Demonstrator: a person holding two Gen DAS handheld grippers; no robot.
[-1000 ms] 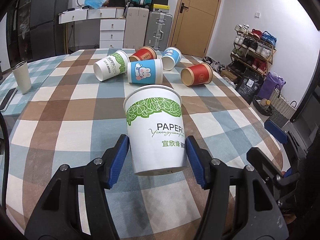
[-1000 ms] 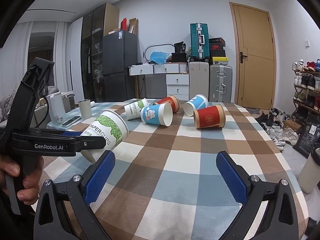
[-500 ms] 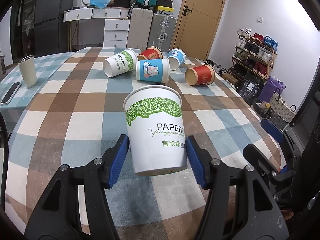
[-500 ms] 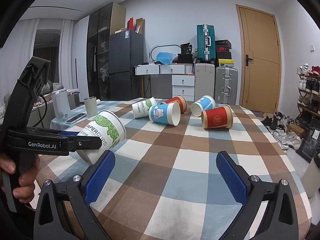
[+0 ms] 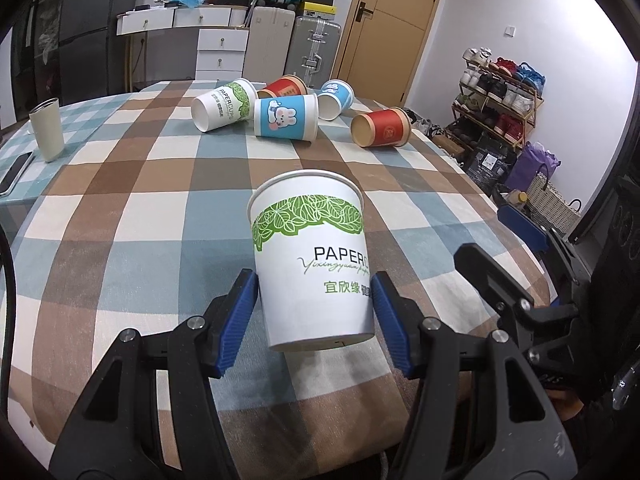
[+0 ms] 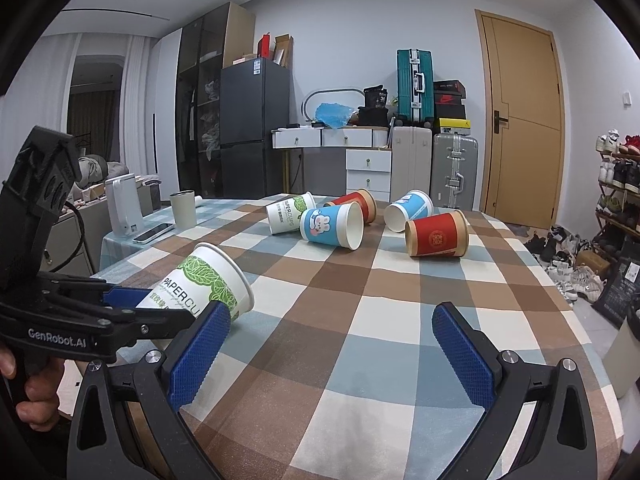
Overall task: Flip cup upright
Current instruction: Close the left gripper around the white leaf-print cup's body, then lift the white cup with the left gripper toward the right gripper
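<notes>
My left gripper is shut on a white paper cup with a green leaf band, holding its lower body between the blue pads. In the right wrist view the same cup is tilted above the checked tablecloth, mouth toward the far right. My right gripper is open and empty over the near table. Several cups lie on their sides at the far end: a white and green one, a blue bunny one, a red one.
A beige tumbler and a phone sit at the table's left edge. A white appliance stands beside them. Suitcases, drawers and a shoe rack lie beyond the table.
The left gripper has carried the cup back toward the near side of the table and a little lower, keeping its grip. The right gripper has stayed open and nearly still.
</notes>
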